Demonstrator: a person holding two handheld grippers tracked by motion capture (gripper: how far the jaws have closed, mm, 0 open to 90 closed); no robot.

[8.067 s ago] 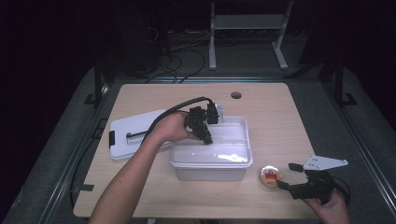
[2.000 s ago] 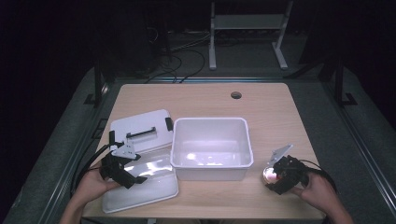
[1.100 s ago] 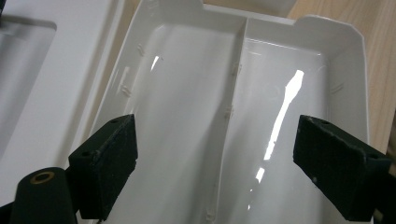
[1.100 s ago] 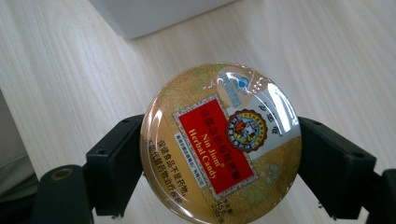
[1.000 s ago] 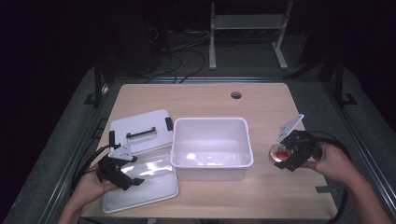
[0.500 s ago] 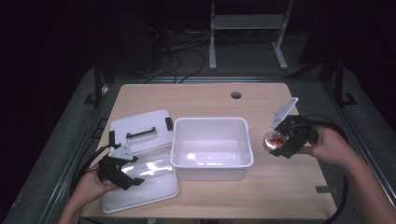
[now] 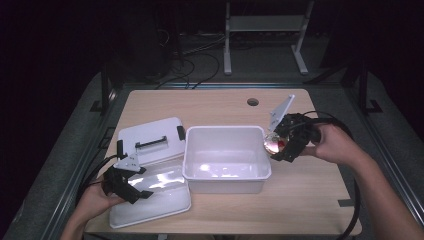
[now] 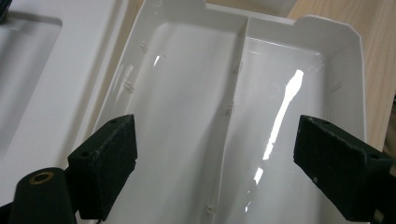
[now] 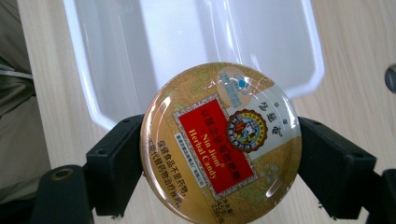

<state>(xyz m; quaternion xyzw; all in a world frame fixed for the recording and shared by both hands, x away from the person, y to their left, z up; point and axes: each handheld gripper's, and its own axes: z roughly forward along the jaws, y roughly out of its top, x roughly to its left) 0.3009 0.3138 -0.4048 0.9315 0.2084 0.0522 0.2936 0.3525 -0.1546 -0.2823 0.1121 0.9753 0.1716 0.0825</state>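
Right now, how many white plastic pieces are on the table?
3: an open bin mid-table; a lid with a black handle to its left; a shallow divided tray in front of that lid, under the left gripper. Nothing seems hidden.

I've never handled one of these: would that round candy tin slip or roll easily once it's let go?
The candy tin looks glossy and smooth, so it may slip; the right gripper clamps it only at its curved rim. Being round, it would probably roll if dropped on edge, though it should lie steady flat in the white bin. It seems rigid, likely metal.
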